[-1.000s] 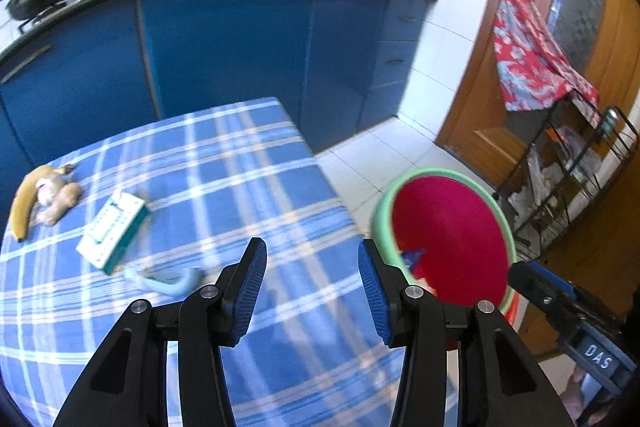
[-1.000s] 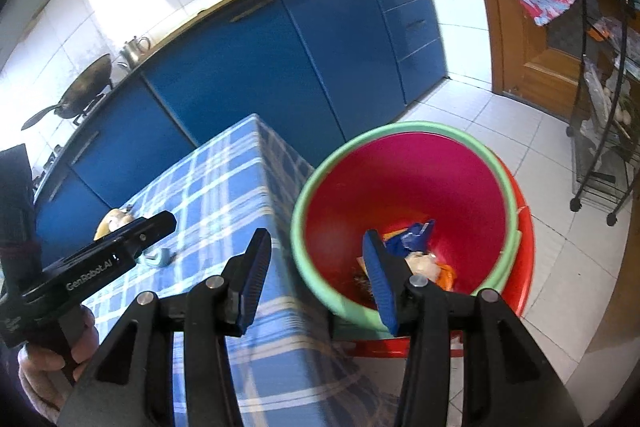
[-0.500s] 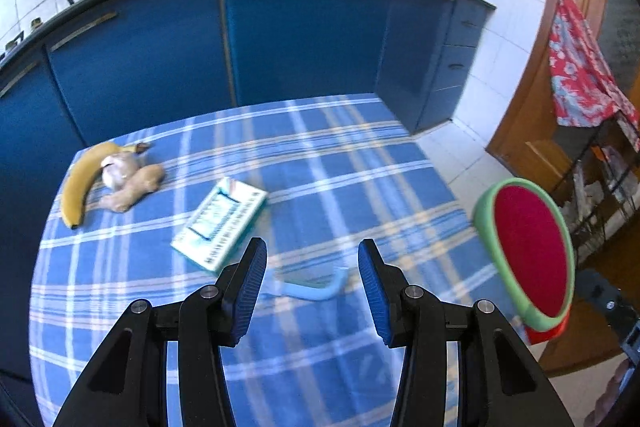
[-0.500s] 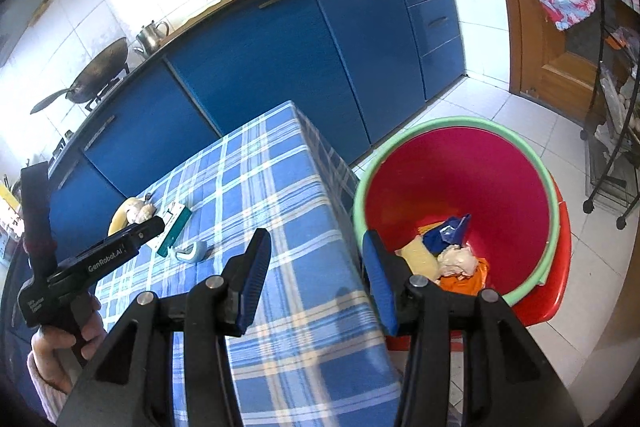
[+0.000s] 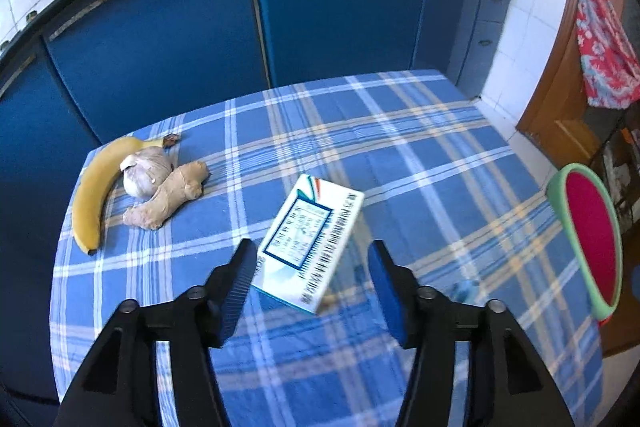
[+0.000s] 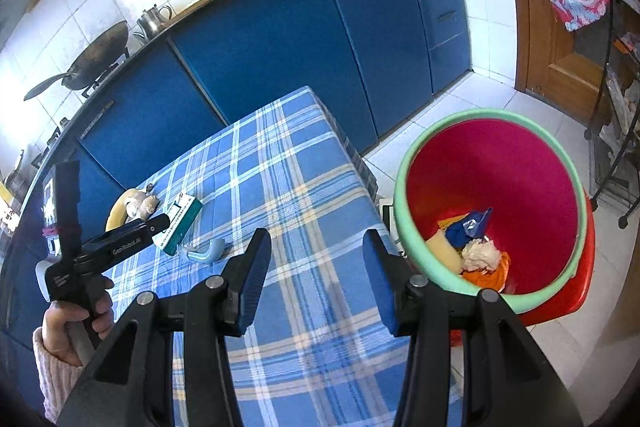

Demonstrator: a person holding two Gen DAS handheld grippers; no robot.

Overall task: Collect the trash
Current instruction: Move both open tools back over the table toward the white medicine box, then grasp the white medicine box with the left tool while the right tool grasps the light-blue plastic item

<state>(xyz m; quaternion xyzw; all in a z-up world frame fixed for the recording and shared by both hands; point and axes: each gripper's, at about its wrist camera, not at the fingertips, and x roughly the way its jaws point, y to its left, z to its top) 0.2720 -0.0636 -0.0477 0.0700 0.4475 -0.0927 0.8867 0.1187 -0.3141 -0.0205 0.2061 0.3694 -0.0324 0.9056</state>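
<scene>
On the left gripper (image 6: pixel 160 223), spread above a printed box (image 5: pixel 310 245), "GenRobot.AI"; right gripper (image 6: pixel 316 271) spread.

Flat on the plaid cloth: a white-and-teal carton (image 5: pixel 310 245) with its long axis from 7 to 1 o'clock, a curved pale-blue scrap (image 6: pixel 206 251) just at its 4 o'clock; at 3 o'clock, a green-rimmed red bin (image 6: pixel 494 201) holding crumpled wrappers (image 6: pixel 476 249).

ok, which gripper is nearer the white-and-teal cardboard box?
Left. The left gripper is open right over the white-and-teal cardboard box; the right gripper is open farther off, by the red bin.
</scene>
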